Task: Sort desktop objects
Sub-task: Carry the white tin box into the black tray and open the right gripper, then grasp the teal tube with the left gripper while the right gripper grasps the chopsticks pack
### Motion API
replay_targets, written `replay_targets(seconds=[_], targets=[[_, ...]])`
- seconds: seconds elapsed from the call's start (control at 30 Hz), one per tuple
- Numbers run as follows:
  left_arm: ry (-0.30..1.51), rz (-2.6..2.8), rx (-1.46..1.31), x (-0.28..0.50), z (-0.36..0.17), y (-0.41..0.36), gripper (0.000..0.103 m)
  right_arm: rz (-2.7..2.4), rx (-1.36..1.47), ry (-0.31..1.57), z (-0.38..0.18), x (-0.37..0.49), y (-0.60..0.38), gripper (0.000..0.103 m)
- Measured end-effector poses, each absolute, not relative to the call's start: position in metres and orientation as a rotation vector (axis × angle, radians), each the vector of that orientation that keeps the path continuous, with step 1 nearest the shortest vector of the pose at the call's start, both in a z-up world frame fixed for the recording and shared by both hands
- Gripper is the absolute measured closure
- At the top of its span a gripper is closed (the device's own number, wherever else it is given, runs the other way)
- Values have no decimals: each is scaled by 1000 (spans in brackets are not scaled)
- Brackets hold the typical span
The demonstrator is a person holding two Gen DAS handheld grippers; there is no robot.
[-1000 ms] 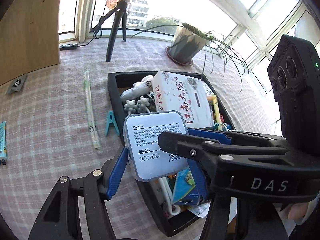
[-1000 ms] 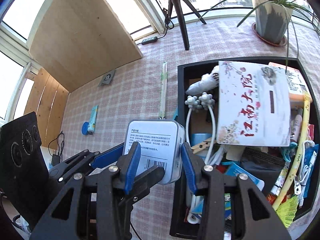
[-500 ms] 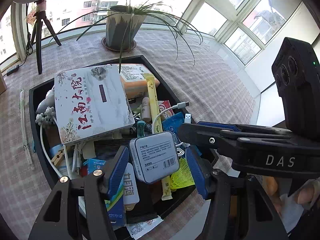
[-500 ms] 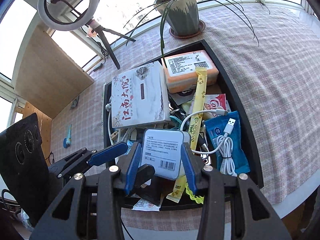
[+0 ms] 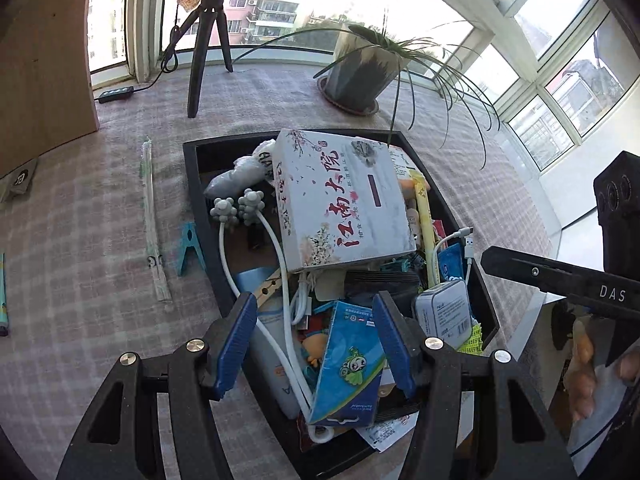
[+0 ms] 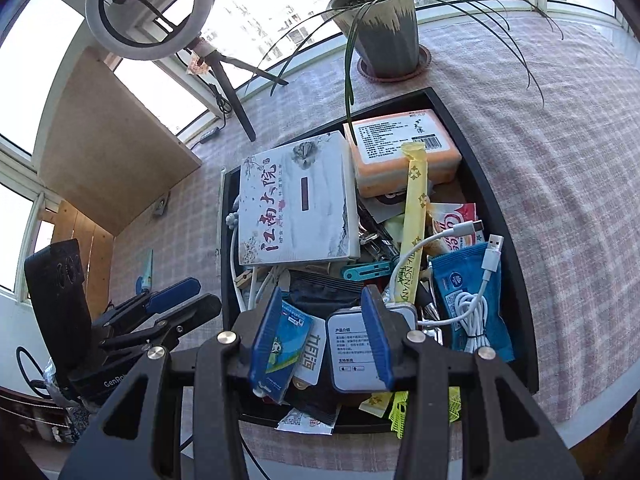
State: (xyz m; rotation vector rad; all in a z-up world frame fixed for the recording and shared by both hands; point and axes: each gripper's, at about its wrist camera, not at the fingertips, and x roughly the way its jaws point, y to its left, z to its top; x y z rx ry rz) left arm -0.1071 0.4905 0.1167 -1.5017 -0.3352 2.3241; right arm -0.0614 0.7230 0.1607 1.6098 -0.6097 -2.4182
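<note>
A black tray point(image 5: 199, 216) point(image 6: 516, 280), heaped with small items, stands on the checked cloth. A white rounded box with a printed label point(image 5: 442, 314) point(image 6: 350, 356) lies in its near right corner, free of any grip. My left gripper point(image 5: 316, 340) point(image 6: 204, 296) is open above the tray's near end, with a blue cartoon packet point(image 5: 348, 360) lying below the gap. My right gripper point(image 6: 320, 340) point(image 5: 520, 270) is open too. Its right finger point(image 6: 376, 336) covers part of the white box, and nothing is pinched between its pads.
A large white carton with red characters point(image 5: 340, 200) tops the pile. Wrapped chopsticks point(image 5: 152, 220), a teal clip point(image 5: 188, 248) and a tube point(image 5: 3, 292) lie on the cloth left of the tray. A potted plant point(image 5: 360, 76), a tripod point(image 5: 204, 40) and a wooden board point(image 5: 40, 60) stand behind.
The white box was between the left gripper's fingers over the tray's left edge, travelled right across the tray, and now lies in the tray. The left gripper has swung back left.
</note>
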Motion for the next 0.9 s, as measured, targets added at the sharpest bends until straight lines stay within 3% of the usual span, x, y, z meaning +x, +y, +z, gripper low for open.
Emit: replay_targets(seconds=[0.53, 0.9], targets=[[-510, 2525, -1674, -109, 86, 276, 46, -2231, 1605, -392, 164, -138, 568, 62], [-603, 2499, -1876, -147, 35, 181, 46, -2121, 1851, -301, 85, -220, 489, 62]])
